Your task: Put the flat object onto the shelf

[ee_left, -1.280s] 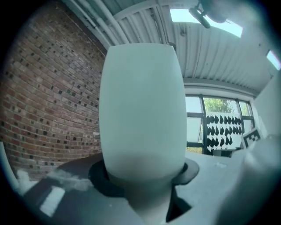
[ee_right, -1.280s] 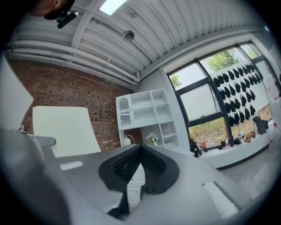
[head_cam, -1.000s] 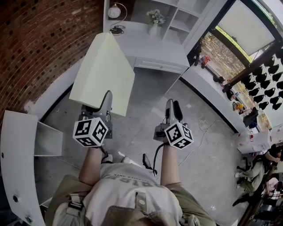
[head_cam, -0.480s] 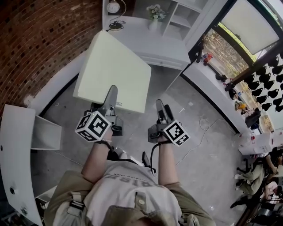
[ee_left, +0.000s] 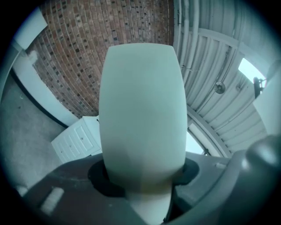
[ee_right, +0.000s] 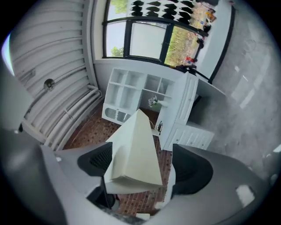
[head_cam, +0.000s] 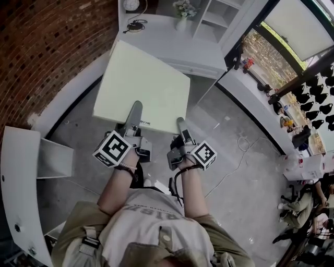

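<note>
The flat object is a pale yellow-green board [head_cam: 141, 86], held out in front of me and lying nearly level. My left gripper [head_cam: 134, 113] is shut on its near edge; in the left gripper view the board [ee_left: 140, 110] fills the space between the jaws of the left gripper [ee_left: 140, 178]. My right gripper [head_cam: 181, 129] sits at the board's near right corner. Its jaws have just been opening and stand wide. In the right gripper view, the board's corner [ee_right: 136, 149] lies between the jaws of the right gripper [ee_right: 142, 165], with a gap on the right.
A white shelf unit with cubbies [head_cam: 211, 18] stands ahead on a white drawer cabinet [head_cam: 180, 49], which also carries a clock [head_cam: 130, 4] and a flower vase [head_cam: 182, 9]. A brick wall [head_cam: 47, 47] is at left, a white table [head_cam: 21, 172] is near left, and a cable [head_cam: 241, 146] lies on the floor.
The board has swung from steeply tilted to nearly flat and come lower. My right gripper has moved from free air to the board's near right corner, and its jaws have opened around the edge.
</note>
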Demonstrator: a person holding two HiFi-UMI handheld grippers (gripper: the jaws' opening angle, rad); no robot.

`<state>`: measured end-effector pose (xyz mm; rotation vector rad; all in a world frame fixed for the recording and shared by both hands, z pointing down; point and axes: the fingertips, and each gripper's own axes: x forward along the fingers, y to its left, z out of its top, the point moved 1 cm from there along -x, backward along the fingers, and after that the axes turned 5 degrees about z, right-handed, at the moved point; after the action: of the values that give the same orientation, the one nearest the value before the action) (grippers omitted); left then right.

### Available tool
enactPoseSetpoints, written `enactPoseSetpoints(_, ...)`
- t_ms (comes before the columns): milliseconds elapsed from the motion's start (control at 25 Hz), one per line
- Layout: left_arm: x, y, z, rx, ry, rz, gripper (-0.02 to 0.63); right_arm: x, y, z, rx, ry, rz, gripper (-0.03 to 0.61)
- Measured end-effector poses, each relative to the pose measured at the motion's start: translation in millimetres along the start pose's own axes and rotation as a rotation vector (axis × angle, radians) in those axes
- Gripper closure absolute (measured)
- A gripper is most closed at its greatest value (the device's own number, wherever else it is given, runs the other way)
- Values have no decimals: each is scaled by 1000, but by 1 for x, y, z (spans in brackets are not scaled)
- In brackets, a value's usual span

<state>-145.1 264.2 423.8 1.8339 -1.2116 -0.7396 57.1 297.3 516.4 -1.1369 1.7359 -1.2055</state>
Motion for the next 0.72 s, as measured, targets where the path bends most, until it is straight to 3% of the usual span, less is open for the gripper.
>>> enactPoseSetpoints(280, 48, 11, -3, -81, 39, -15, 360, 34, -13, 17, 168, -54, 60, 175)
enactPoseSetpoints(360, 66, 16, 2, -96, 49, -19, 359, 50, -12, 24, 164, -65, 78, 225)
enactPoseSetpoints(720, 162, 14, 31, -147, 99, -141, 343, 126, 1, 73, 63, -140, 140, 242)
